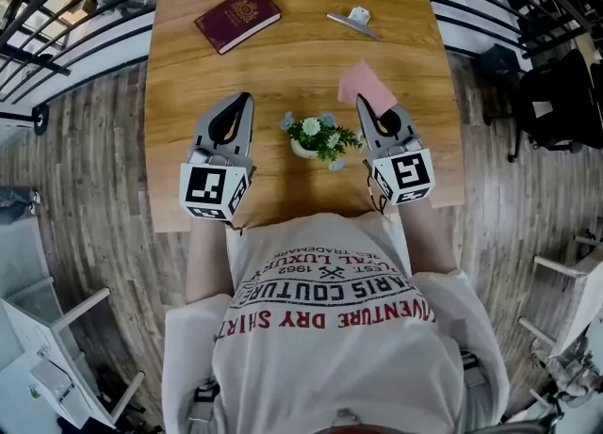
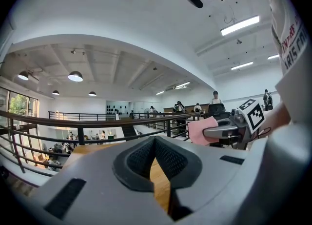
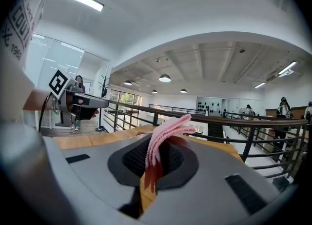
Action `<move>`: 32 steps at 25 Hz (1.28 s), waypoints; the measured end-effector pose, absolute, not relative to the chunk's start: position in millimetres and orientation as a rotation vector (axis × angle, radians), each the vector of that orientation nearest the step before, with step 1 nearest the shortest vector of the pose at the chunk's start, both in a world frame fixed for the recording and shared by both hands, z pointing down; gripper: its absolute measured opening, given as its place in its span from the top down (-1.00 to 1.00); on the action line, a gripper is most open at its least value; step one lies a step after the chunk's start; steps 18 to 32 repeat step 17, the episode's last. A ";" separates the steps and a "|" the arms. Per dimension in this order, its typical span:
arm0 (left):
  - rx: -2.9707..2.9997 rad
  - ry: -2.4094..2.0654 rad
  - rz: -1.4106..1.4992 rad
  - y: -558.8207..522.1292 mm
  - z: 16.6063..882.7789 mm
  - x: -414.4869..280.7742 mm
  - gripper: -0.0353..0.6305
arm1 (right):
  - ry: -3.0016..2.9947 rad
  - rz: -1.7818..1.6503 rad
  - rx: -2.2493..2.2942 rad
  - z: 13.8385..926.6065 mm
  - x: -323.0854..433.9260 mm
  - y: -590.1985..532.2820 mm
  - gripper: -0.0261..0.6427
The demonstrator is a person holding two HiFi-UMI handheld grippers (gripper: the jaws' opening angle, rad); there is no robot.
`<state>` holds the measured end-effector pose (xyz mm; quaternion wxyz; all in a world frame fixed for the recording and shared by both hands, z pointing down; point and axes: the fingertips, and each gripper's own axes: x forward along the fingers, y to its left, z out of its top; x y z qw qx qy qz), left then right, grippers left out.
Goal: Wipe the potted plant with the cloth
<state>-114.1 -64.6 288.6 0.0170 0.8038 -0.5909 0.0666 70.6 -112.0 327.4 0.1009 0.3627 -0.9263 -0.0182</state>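
The wooden counter (image 1: 283, 65) keeps everything within reach. The left gripper (image 1: 244, 103) hovers left of the potted plant (image 1: 318, 138), jaws closed on nothing, probably spare to steady the pot. The right gripper (image 1: 364, 103), just right of the plant, pinches the pink cloth (image 1: 367, 84) by one edge, leaving its far end free for wiping.
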 end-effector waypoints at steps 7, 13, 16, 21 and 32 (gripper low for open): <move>2.511 -1.834 0.228 -64.0 286.7 -109.6 0.84 | -2.740 -0.047 1.095 323.9 73.7 -112.0 0.82; 2.519 -1.823 0.233 -65.1 288.3 -105.6 0.84 | -2.733 -0.040 1.097 328.1 74.6 -112.0 0.82; 2.514 -1.827 0.250 -66.3 290.4 -106.1 0.84 | -2.730 -0.039 1.098 329.3 73.9 -112.6 0.82; 2.512 -1.828 0.258 -66.7 291.2 -106.3 0.84 | -2.729 -0.039 1.100 329.7 73.7 -112.8 0.82; 2.512 -1.828 0.258 -66.7 291.2 -106.3 0.84 | -2.729 -0.039 1.100 329.7 73.7 -112.8 0.82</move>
